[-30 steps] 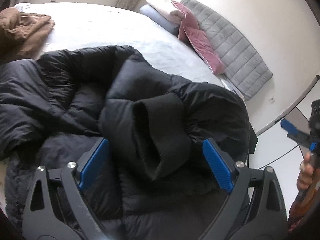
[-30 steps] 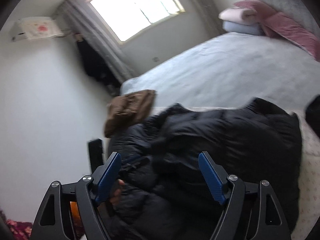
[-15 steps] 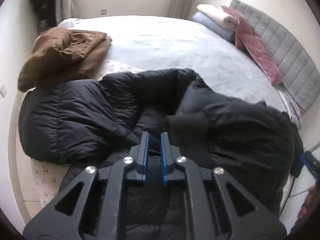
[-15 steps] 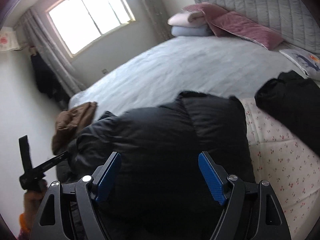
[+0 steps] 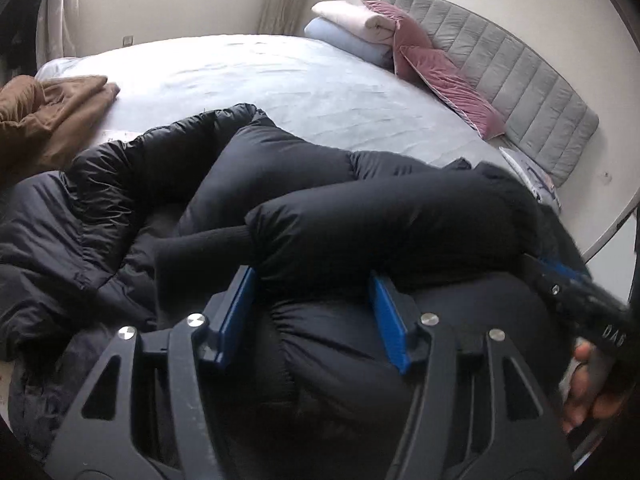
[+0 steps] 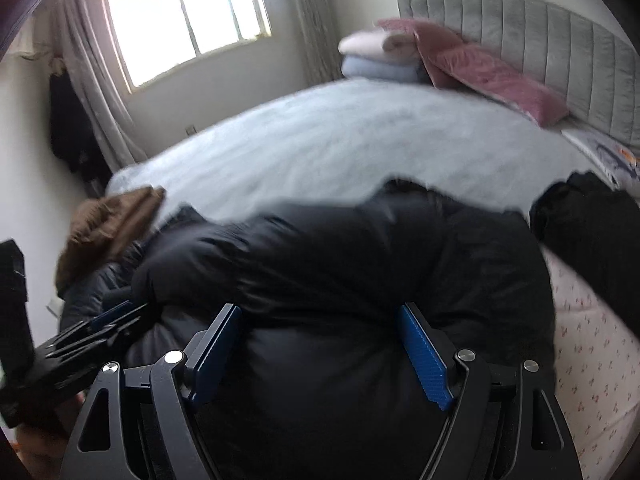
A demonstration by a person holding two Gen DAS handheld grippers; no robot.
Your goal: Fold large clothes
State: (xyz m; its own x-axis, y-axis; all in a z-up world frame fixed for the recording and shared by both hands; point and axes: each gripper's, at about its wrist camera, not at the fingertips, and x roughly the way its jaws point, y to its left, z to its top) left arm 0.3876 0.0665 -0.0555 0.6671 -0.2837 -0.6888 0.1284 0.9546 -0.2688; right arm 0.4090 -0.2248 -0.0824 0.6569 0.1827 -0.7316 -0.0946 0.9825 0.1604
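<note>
A large black puffer jacket (image 5: 280, 184) lies bunched on the near part of the bed; it also fills the right wrist view (image 6: 360, 264). One sleeve with a knit cuff (image 5: 200, 248) lies folded across the body. My left gripper (image 5: 312, 312) is open, its blue pads on either side of a bulge of jacket just below the sleeve. My right gripper (image 6: 320, 348) is open over the jacket's body; in the left wrist view it reaches in at the right edge (image 5: 560, 280). The left gripper shows at the left of the right wrist view (image 6: 108, 320).
The bed (image 5: 280, 76) has a pale blue cover. A brown garment (image 5: 44, 116) lies at its left. Folded blankets (image 5: 352, 28) and pink pillows (image 5: 444, 80) lean on the grey headboard (image 5: 540, 100). Another black garment (image 6: 592, 232) lies on the floral sheet (image 6: 592, 360) at right.
My left gripper was open, shut half a second ago, and is open again around jacket fabric. The sleeve now lies folded across the body. My right gripper moved in close over the jacket.
</note>
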